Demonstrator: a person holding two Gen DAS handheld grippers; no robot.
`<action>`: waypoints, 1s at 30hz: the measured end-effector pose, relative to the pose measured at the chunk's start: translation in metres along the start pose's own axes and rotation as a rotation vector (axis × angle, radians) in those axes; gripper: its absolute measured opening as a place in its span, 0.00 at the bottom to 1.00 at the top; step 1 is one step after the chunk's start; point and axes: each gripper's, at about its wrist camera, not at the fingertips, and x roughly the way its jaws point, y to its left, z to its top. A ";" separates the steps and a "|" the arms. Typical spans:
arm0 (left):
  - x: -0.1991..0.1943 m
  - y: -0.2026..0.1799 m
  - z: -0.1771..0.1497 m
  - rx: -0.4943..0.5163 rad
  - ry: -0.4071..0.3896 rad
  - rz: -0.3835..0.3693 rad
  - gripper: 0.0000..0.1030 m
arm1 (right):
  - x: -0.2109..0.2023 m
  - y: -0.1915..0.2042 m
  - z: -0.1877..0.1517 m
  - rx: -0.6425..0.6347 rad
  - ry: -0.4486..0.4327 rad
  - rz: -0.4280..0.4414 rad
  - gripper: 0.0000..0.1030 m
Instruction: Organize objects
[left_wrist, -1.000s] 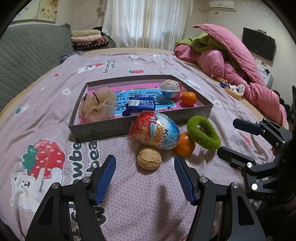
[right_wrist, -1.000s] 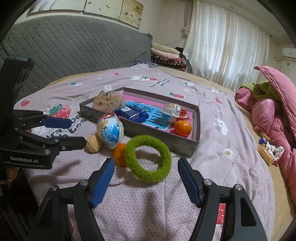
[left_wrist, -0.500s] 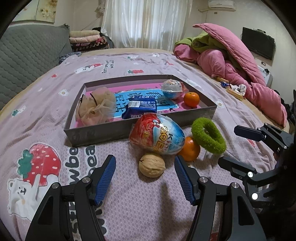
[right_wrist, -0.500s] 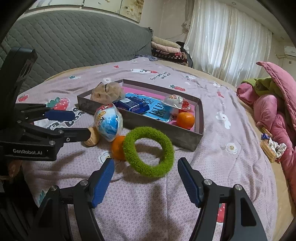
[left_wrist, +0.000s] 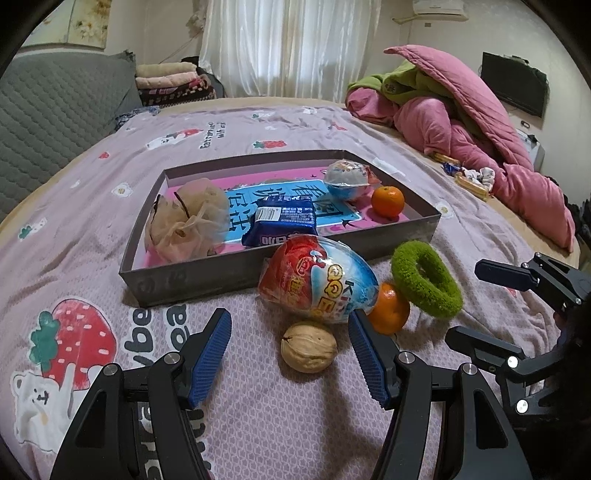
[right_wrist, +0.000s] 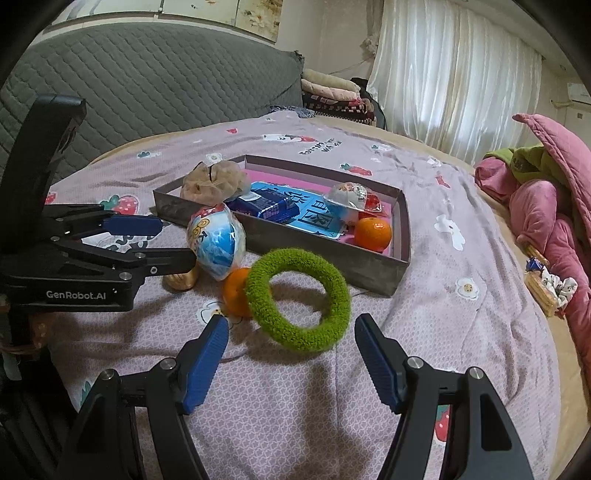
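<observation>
A grey tray (left_wrist: 192, 277) on the bed holds a beige mesh pouf (left_wrist: 186, 221), a blue snack pack (left_wrist: 282, 221), a small egg toy (left_wrist: 347, 179) and an orange (left_wrist: 387, 201). In front of it lie a big red-blue egg toy (left_wrist: 317, 284), a walnut (left_wrist: 308, 346), another orange (left_wrist: 389, 308) and a green fuzzy ring (left_wrist: 424, 282). My left gripper (left_wrist: 290, 354) is open around the walnut. My right gripper (right_wrist: 291, 360) is open just before the green ring (right_wrist: 299, 299); it also shows in the left wrist view (left_wrist: 491, 306).
The bed has a purple strawberry-print sheet (left_wrist: 258, 424). A pink and green quilt pile (left_wrist: 461, 118) lies at the right. A grey quilted headboard (right_wrist: 147, 85) and folded blankets (right_wrist: 332, 96) stand behind. Snack wrappers (right_wrist: 546, 284) lie near the quilt.
Both grippers have moved forward toward the loose objects. The walnut now sits between the left fingers, and the green ring is closer to the right fingers. Both stay open.
</observation>
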 end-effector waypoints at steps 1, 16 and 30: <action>0.001 0.000 0.001 0.000 -0.001 0.001 0.65 | 0.000 0.000 0.000 0.000 0.000 0.000 0.68; 0.014 -0.002 0.009 0.011 0.001 -0.033 0.72 | 0.001 -0.001 0.000 0.009 0.004 0.011 0.68; 0.031 -0.002 0.019 0.012 0.013 -0.066 0.73 | 0.007 -0.003 0.001 0.030 0.016 0.019 0.68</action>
